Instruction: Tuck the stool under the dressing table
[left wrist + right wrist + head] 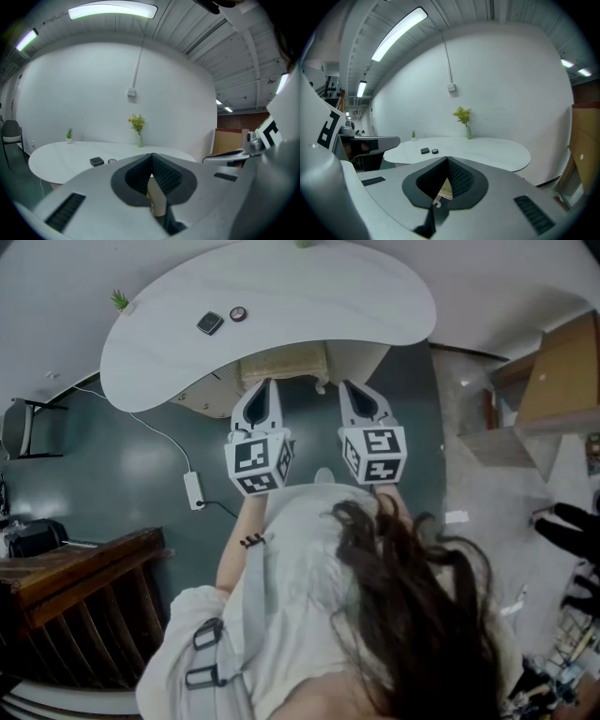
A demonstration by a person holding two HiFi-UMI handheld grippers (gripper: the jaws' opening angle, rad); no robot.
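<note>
- The dressing table (309,306), with a white kidney-shaped top, is seen from above in the head view, standing on a dark teal floor (122,456).
- The stool (281,365), beige and woven on top, is found at the near edge of the dressing table, where the top curves inward. Its far part is covered by the top, while its near part is exposed.
- The left gripper (263,382) is held just before the dressing table's near edge, with its tips at the near side of the stool. Its jaws are closed tip to tip. In the left gripper view a strip of the beige stool is seen in the opening below the tips. Whether it is pinched cannot be told.
- The right gripper (350,383) is held at the same edge of the dressing table, beside the left one. Its jaws are likewise brought fully together, and a bit of the stool is seen in the opening below their tips.
- On the dressing table, a small black box (210,322) and a round item (238,313) lie side by side towards its left part. A small green plant (120,301) stands at its left end. A vase of yellow flowers (138,129) stands at its far edge.
- A white power strip (194,490) lies on the floor, nearer than the dressing table and to its left.
</note>
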